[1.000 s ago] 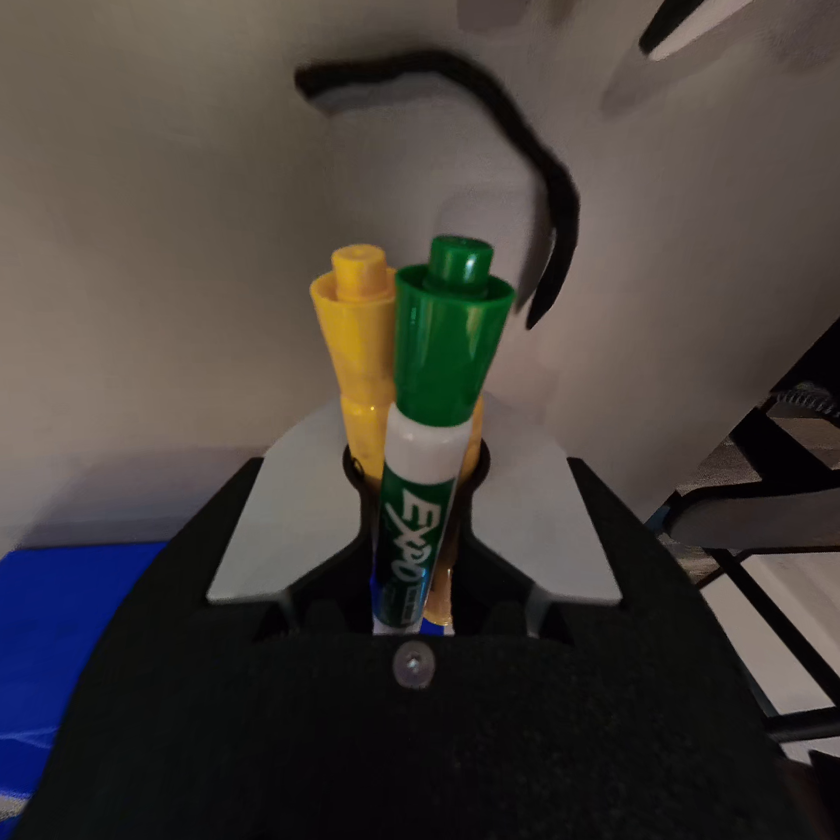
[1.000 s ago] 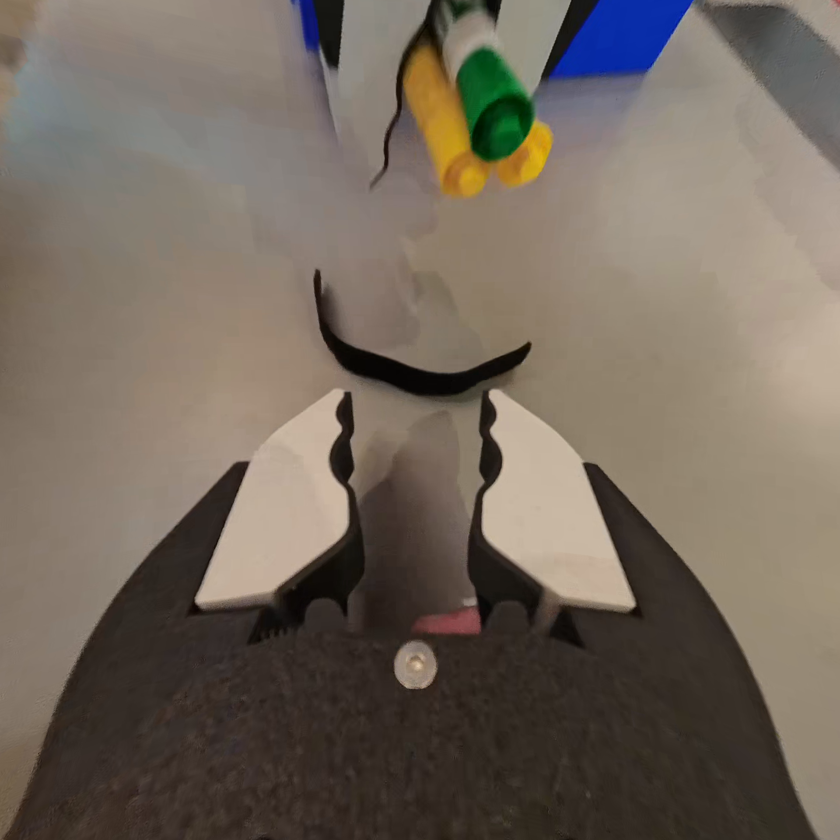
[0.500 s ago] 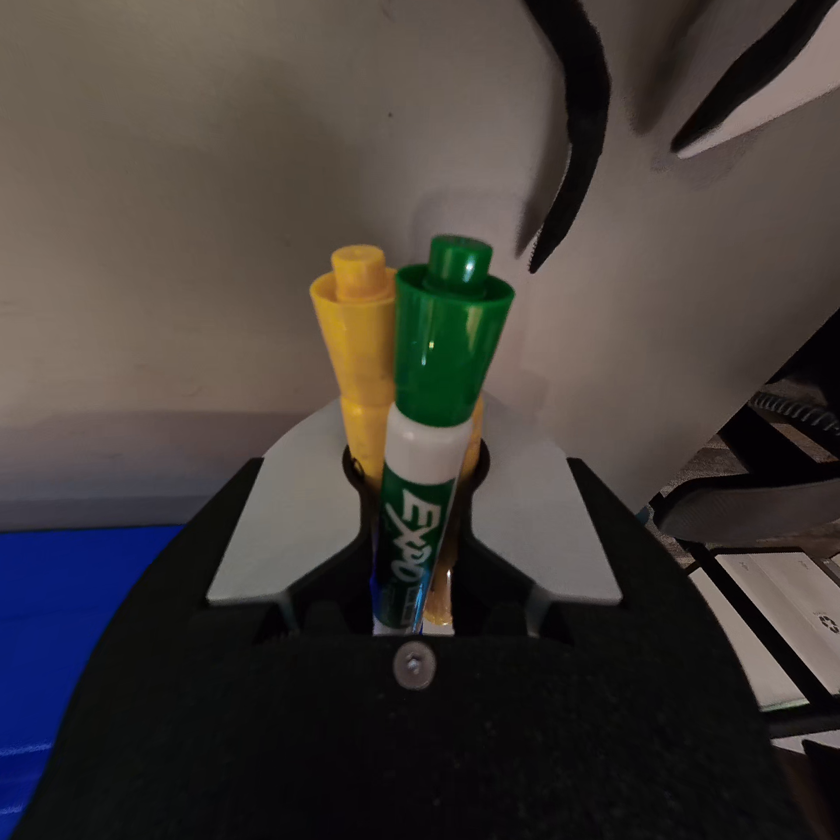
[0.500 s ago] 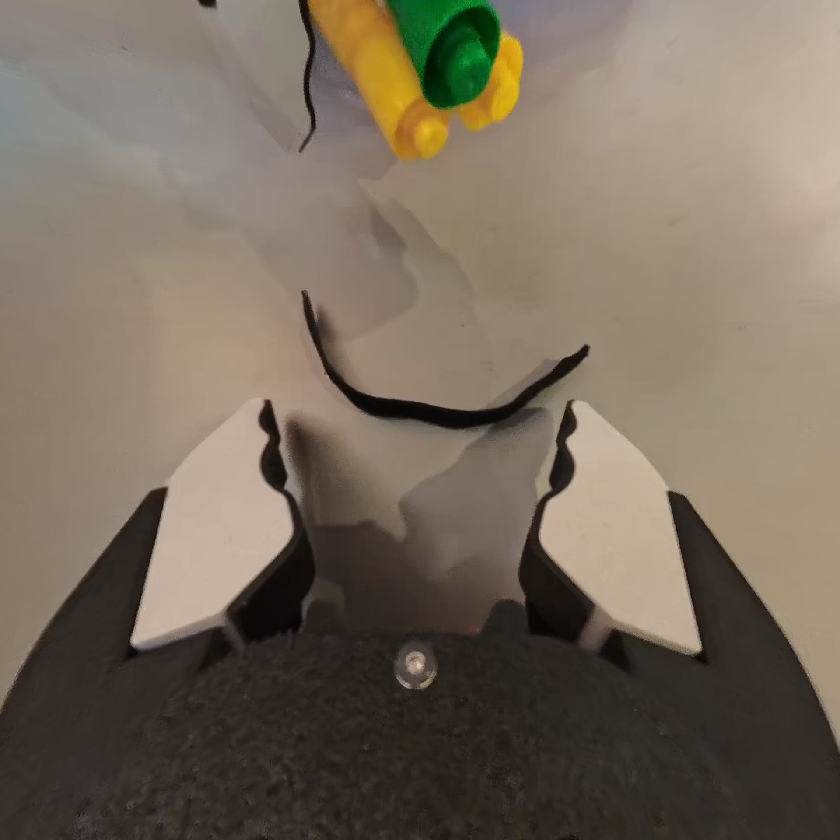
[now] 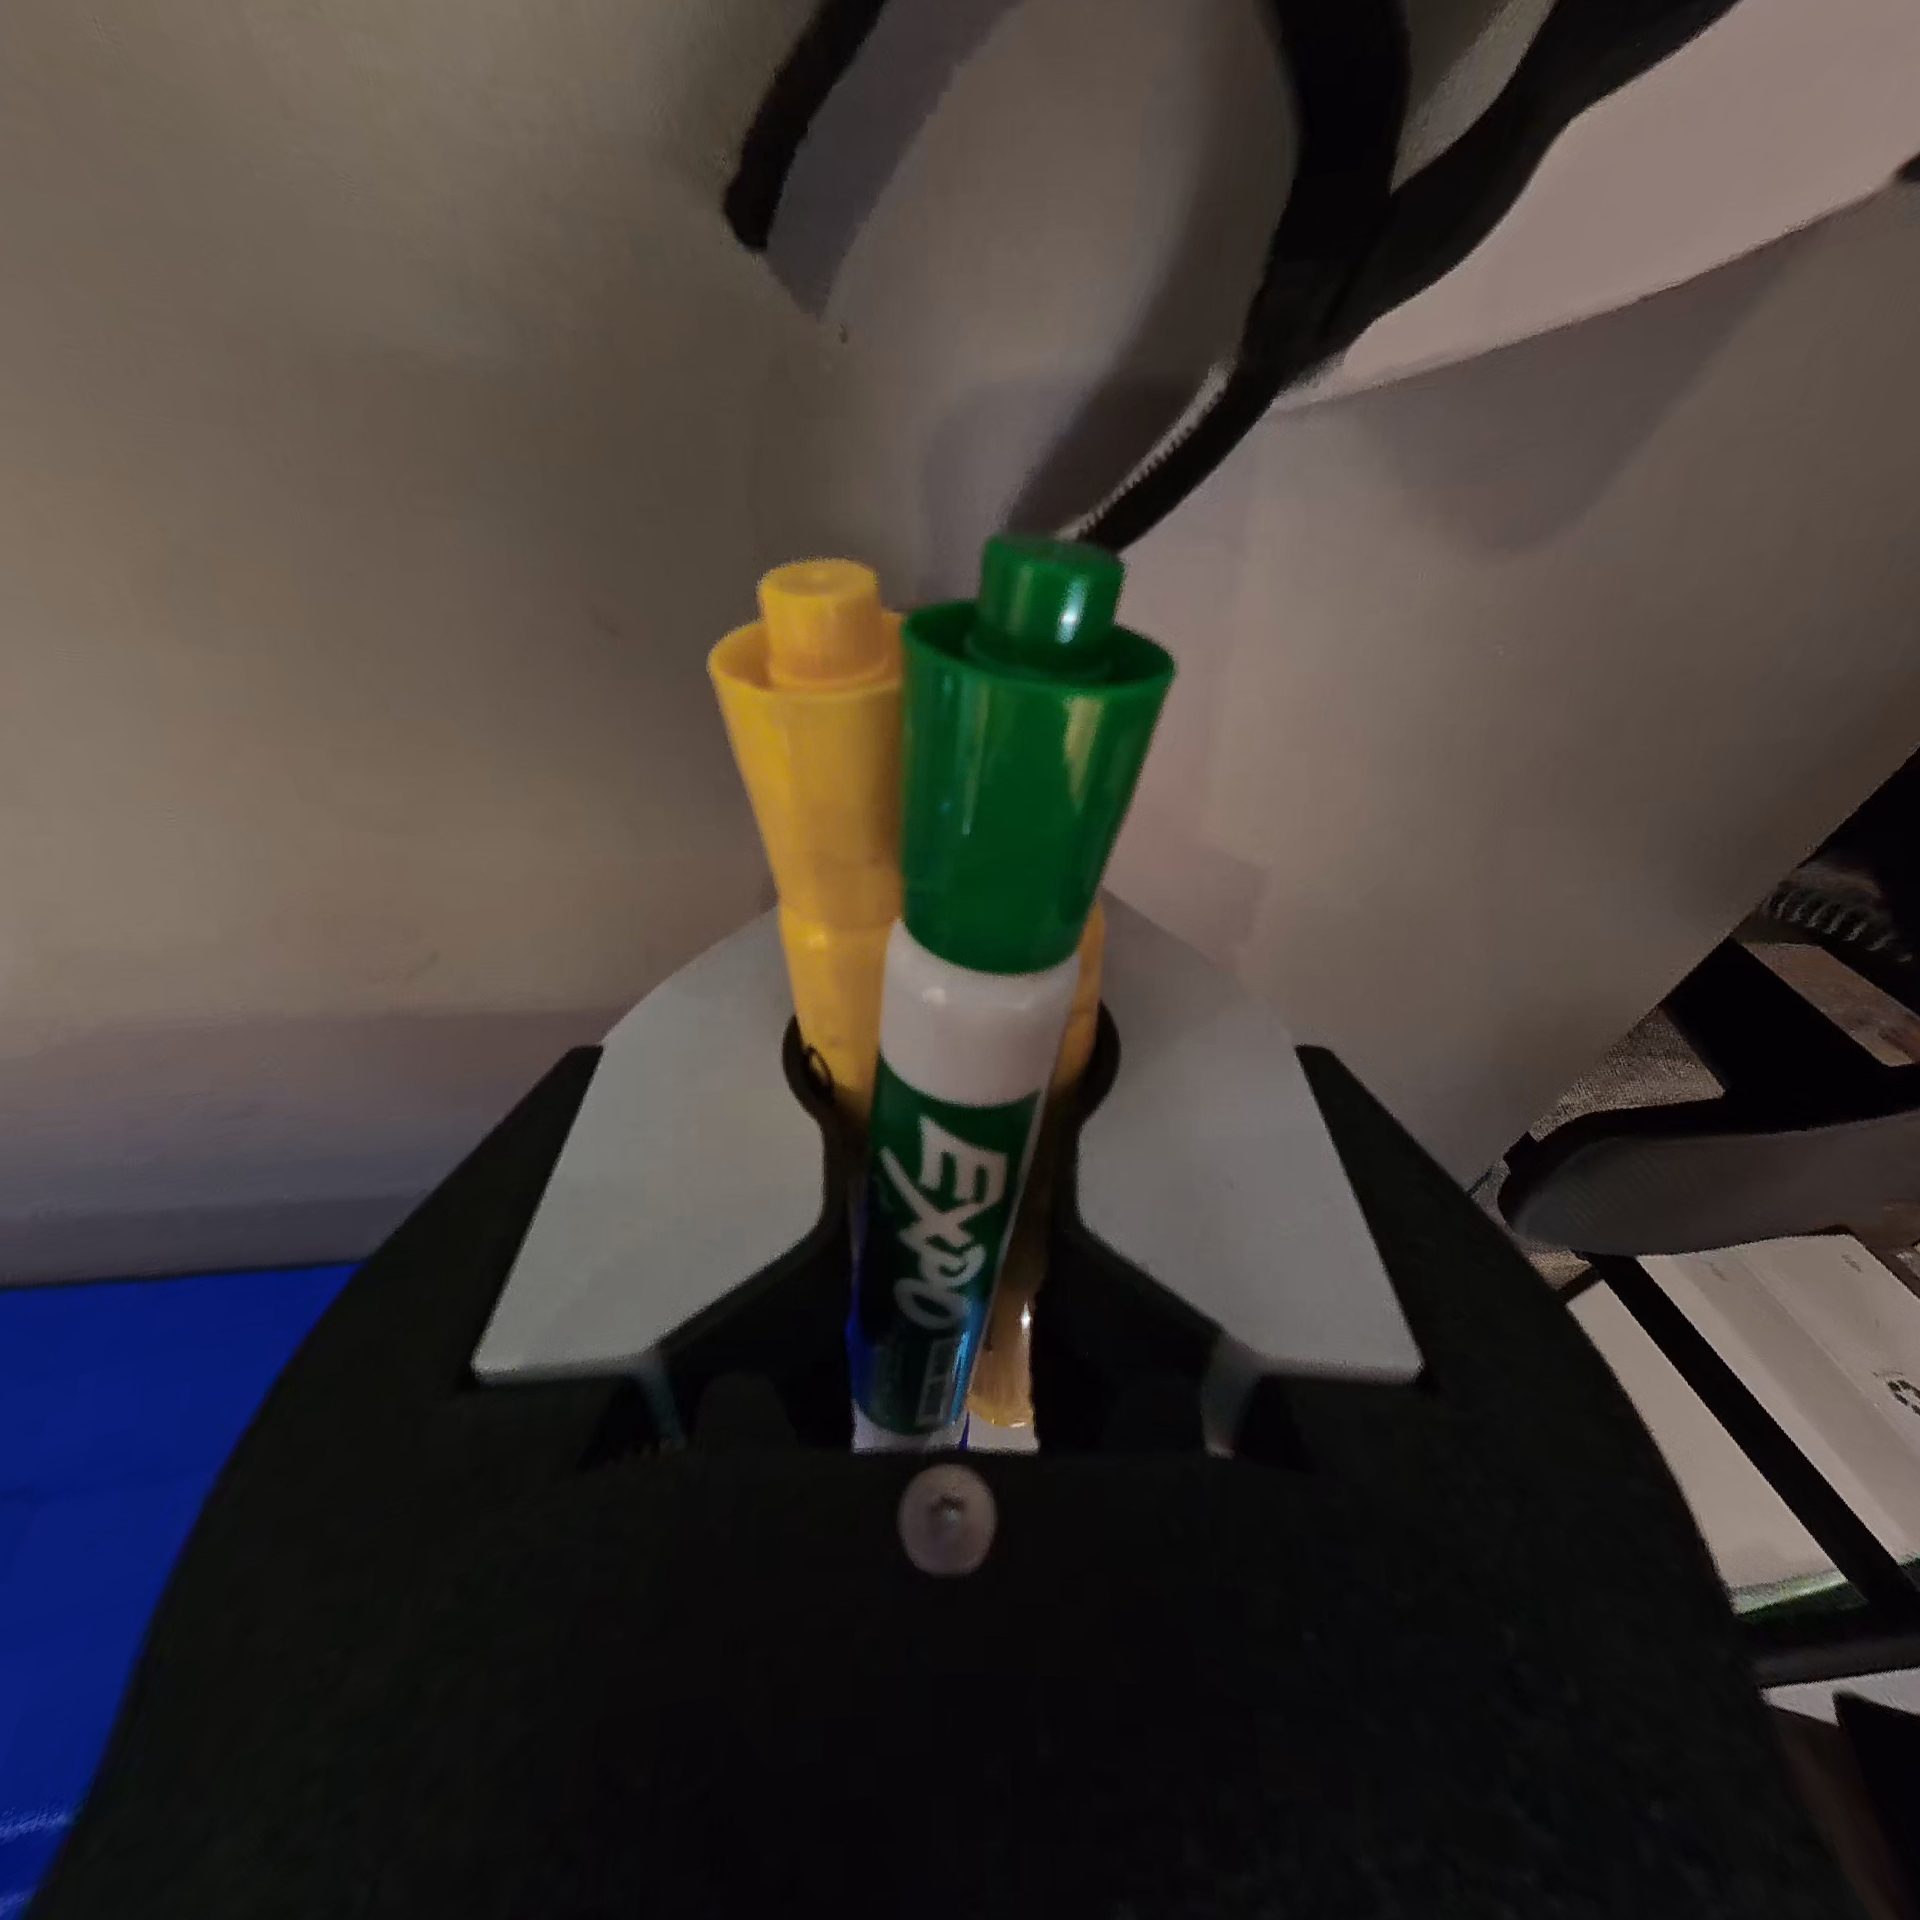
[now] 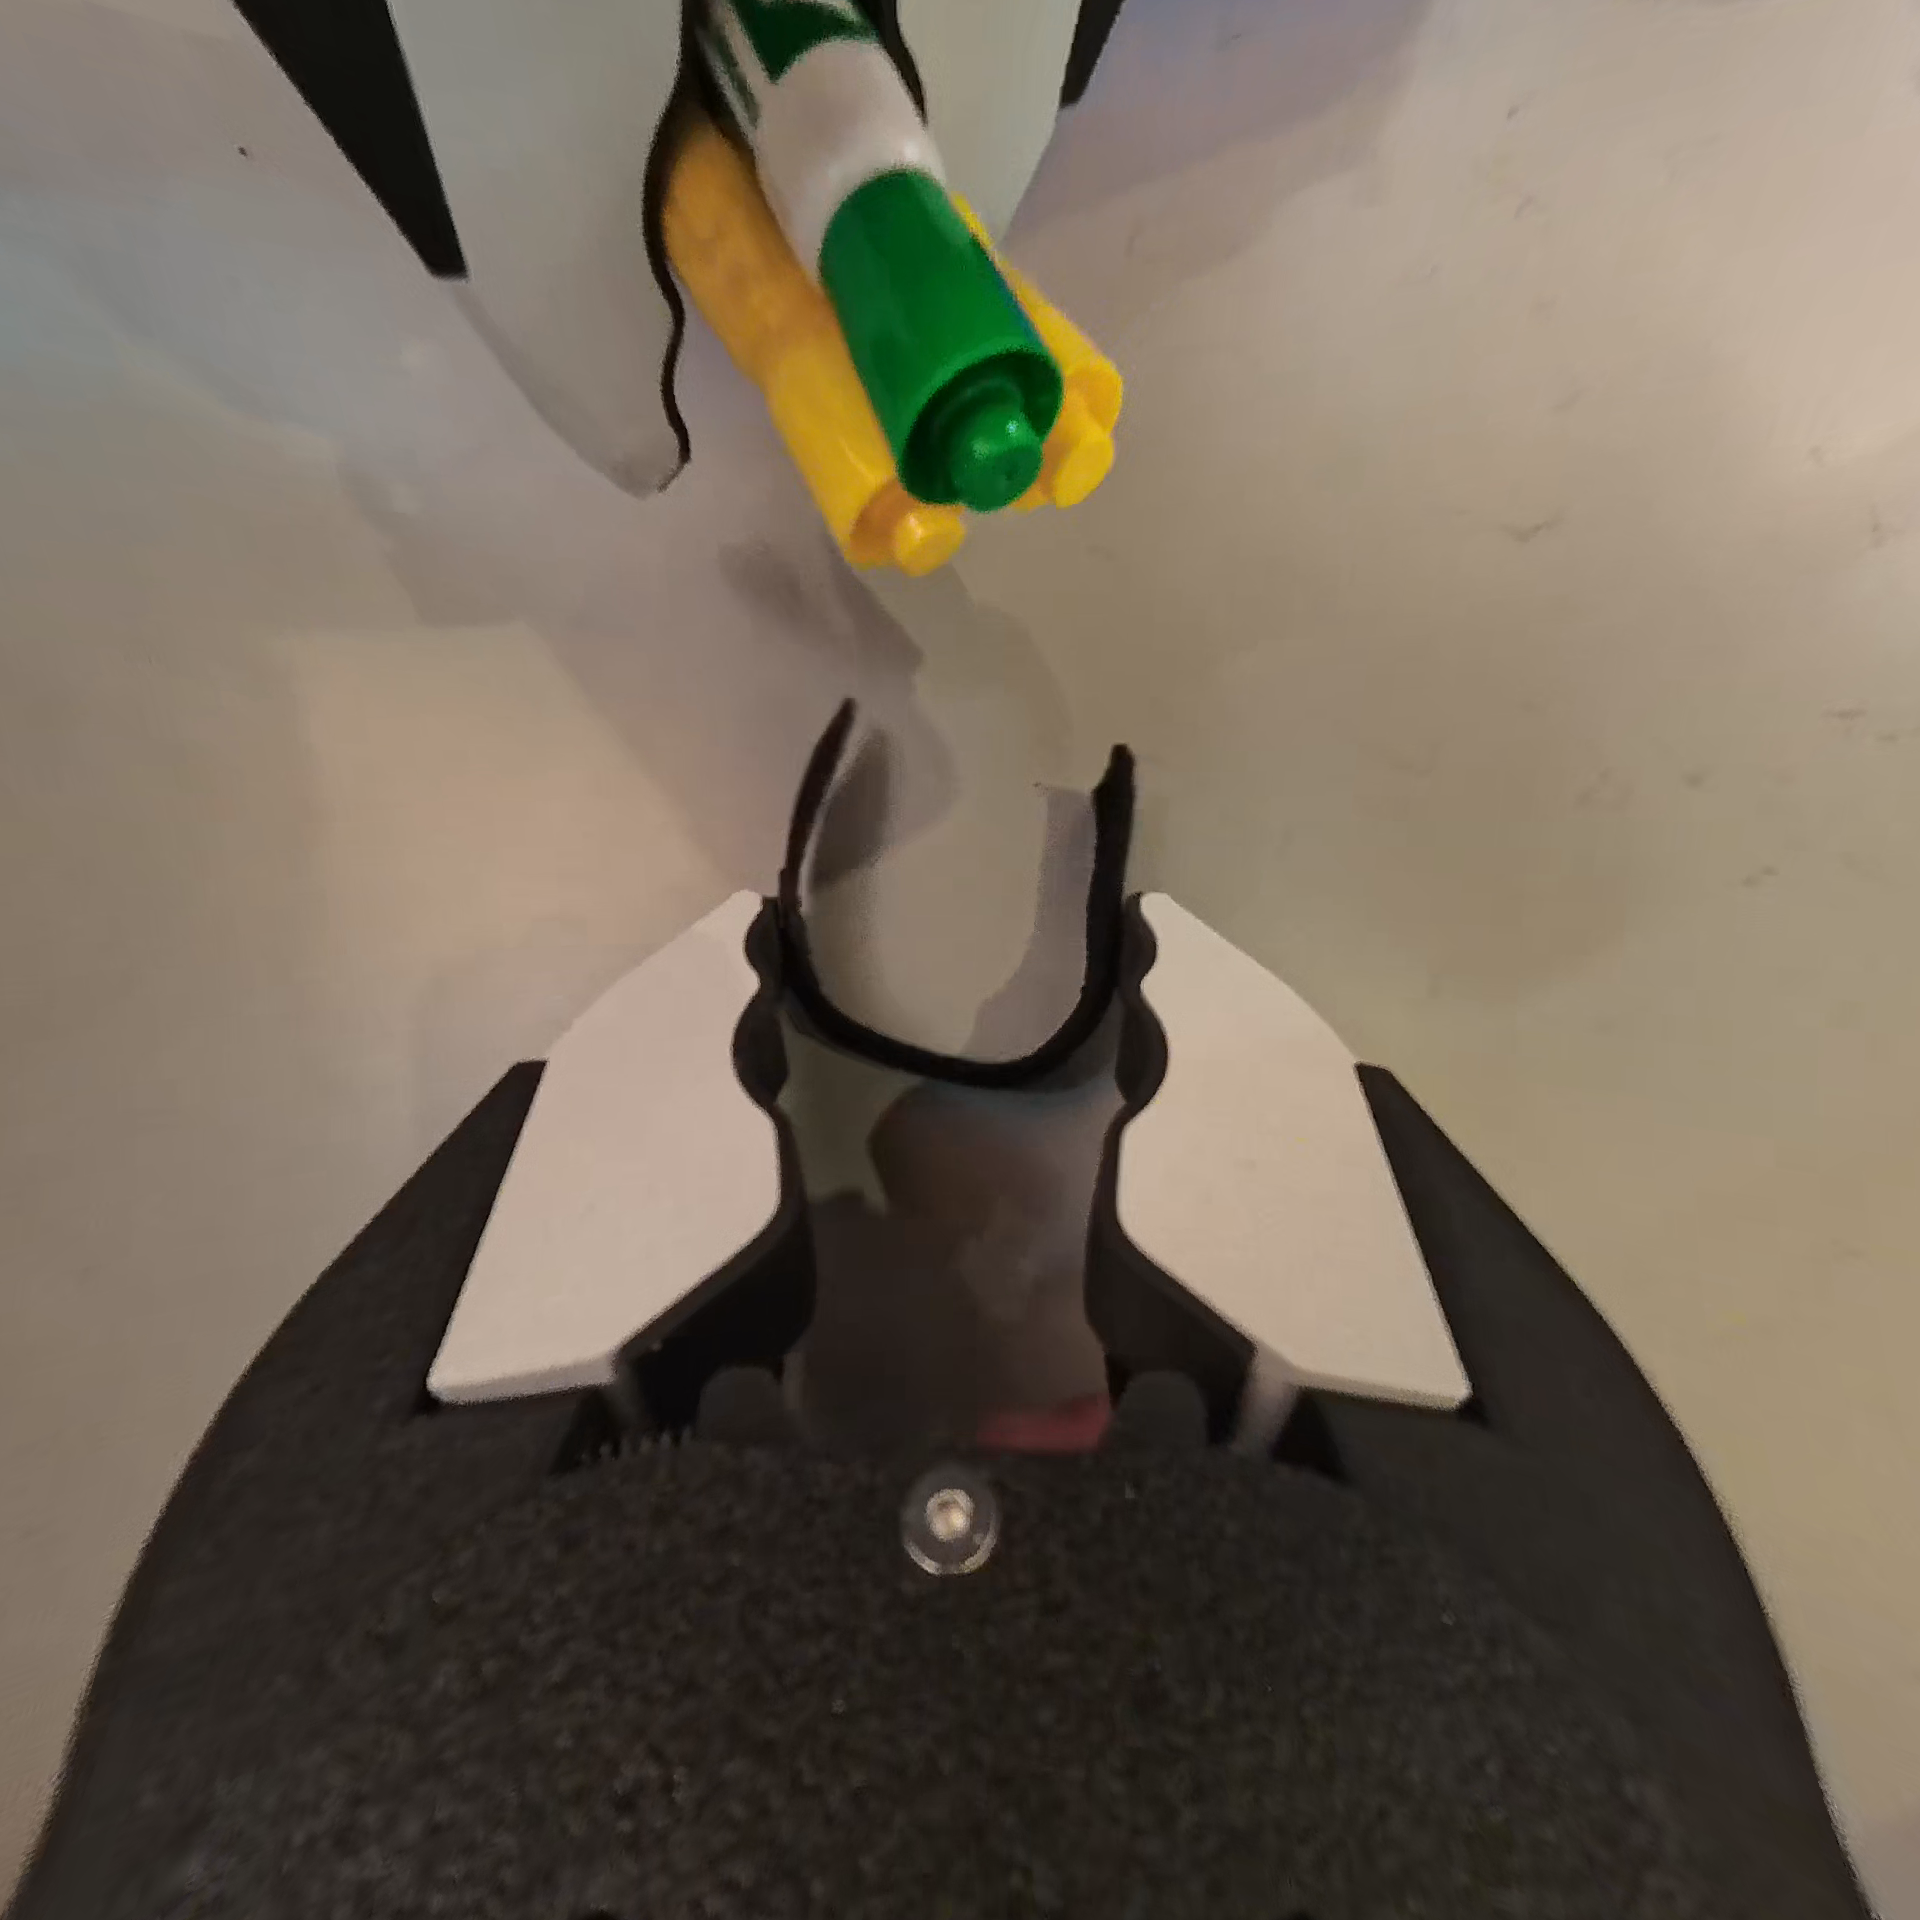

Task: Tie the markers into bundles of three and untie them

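Note:
My left gripper (image 5: 951, 997) is shut on three markers held as a bunch: a green-capped one (image 5: 1029, 769) in front and two yellow ones (image 5: 810, 748) behind. The bunch points at me in the right wrist view (image 6: 925, 312), above the table. My right gripper (image 6: 951, 925) has closed in on a black strap (image 6: 935, 1070), which is bent into a U between its jaws with both ends sticking forward. In the left wrist view the strap (image 5: 774, 166) and the right gripper's fingers (image 5: 1610, 187) sit just beyond the marker caps.
The pale table (image 6: 1455, 727) lies under both grippers. A blue box (image 5: 156, 1455) is at the lower left of the left wrist view. The table edge runs down the right, with a black frame (image 5: 1714, 1184) and white items below it.
My right gripper narrowed from wide open and pinched the strap, which bent from a shallow curve into a U. The markers and right gripper came closer together. The left grip is unchanged.

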The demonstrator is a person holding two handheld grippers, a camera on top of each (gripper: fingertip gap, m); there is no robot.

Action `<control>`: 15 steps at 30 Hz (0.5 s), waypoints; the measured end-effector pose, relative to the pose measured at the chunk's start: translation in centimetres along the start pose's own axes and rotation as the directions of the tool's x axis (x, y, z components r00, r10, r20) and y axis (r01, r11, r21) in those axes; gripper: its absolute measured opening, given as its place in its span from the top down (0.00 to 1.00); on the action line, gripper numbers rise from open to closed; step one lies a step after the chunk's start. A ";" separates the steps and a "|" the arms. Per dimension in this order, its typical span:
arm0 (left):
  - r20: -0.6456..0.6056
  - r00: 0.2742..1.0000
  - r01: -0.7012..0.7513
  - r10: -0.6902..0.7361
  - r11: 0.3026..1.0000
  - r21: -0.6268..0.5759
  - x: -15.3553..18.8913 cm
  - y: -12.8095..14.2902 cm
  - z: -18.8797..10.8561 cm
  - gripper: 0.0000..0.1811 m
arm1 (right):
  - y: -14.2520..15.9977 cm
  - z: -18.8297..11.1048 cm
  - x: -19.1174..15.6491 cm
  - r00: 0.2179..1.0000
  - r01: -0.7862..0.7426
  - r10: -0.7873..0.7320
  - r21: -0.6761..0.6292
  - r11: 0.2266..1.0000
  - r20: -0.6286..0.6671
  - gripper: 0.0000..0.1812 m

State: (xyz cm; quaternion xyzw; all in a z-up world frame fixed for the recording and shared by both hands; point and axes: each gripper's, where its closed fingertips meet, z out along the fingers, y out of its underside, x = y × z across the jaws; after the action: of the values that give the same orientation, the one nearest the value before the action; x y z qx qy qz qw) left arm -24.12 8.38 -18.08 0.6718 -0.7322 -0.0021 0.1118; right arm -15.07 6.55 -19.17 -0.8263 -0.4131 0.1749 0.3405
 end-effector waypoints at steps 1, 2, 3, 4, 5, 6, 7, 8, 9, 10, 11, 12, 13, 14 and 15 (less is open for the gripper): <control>-0.004 1.000 -0.003 0.003 1.000 -0.003 0.1 -0.1 0.1 0.78 | -0.1 -0.2 0.0 1.000 -0.004 0.004 0.011 1.000 0.000 0.67; -0.004 1.000 -0.006 0.006 1.000 -0.008 0.1 -0.2 0.2 0.78 | -0.1 -0.4 0.0 1.000 -0.005 0.005 0.022 1.000 0.001 0.67; -0.002 1.000 -0.010 0.010 1.000 -0.013 0.1 -0.3 0.3 0.78 | -0.1 -0.5 -0.1 1.000 -0.005 0.004 0.027 1.000 0.007 0.66; 0.000 1.000 -0.016 0.016 1.000 -0.019 0.1 -0.5 0.4 0.77 | -0.1 -0.7 0.0 1.000 -0.002 0.002 0.033 0.999 0.002 0.66; 0.001 1.000 -0.022 0.022 0.999 -0.023 0.2 -0.7 0.4 0.78 | -0.1 -0.8 -0.1 1.000 0.006 -0.007 0.039 0.999 0.002 0.67; -0.002 1.000 -0.029 0.029 0.999 -0.028 0.3 -0.9 0.5 0.78 | -0.1 -0.9 -0.2 1.000 0.016 -0.016 0.039 0.999 0.004 0.67; -0.004 0.999 -0.036 0.036 0.999 -0.035 0.4 -1.1 0.6 0.78 | 0.0 -1.0 -0.1 1.000 0.024 -0.024 0.033 0.999 -0.004 0.67; -0.002 0.999 -0.044 0.044 0.998 -0.041 0.4 -1.3 0.6 0.78 | 0.1 -1.1 -0.1 0.999 0.032 -0.032 0.026 0.999 -0.011 0.66; -0.001 0.999 -0.051 0.051 0.998 -0.046 0.4 -1.5 0.6 0.78 | 0.1 -1.2 0.0 0.999 0.038 -0.038 0.021 0.999 -0.016 0.66; 0.000 0.998 -0.057 0.058 0.997 -0.049 0.4 -1.8 0.7 0.78 | 0.0 -1.3 0.0 0.999 0.043 -0.042 0.025 0.999 -0.023 0.66; 0.001 0.998 -0.064 0.064 0.997 -0.054 0.5 -2.0 0.7 0.78 | -0.1 -1.5 0.1 0.999 0.047 -0.046 0.030 0.998 -0.025 0.66; 0.002 0.998 -0.070 0.070 0.996 -0.058 0.5 -2.2 0.7 0.78 | -0.2 -1.8 0.1 0.998 0.052 -0.051 0.035 0.998 -0.030 0.66; 0.003 0.997 -0.074 0.075 0.995 -0.059 0.5 -2.4 0.7 0.78 | -0.3 -2.1 0.2 0.997 0.060 -0.058 0.041 0.997 -0.045 0.67; 0.003 0.997 -0.076 0.076 0.995 -0.060 0.4 -2.6 0.7 0.78 | -0.5 -2.3 0.4 0.995 0.077 -0.074 0.042 0.996 -0.067 0.66; 0.001 0.997 -0.076 0.076 0.995 -0.059 0.4 -2.9 0.7 0.78 | -0.5 -2.6 0.6 0.990 0.102 -0.098 0.038 0.994 -0.099 0.66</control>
State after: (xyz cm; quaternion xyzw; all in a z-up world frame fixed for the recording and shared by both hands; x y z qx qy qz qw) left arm -21.46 7.61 -19.17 0.6399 -0.7570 -0.0207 0.1304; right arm -13.54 6.15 -16.94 -0.8044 -0.4333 0.1263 0.3862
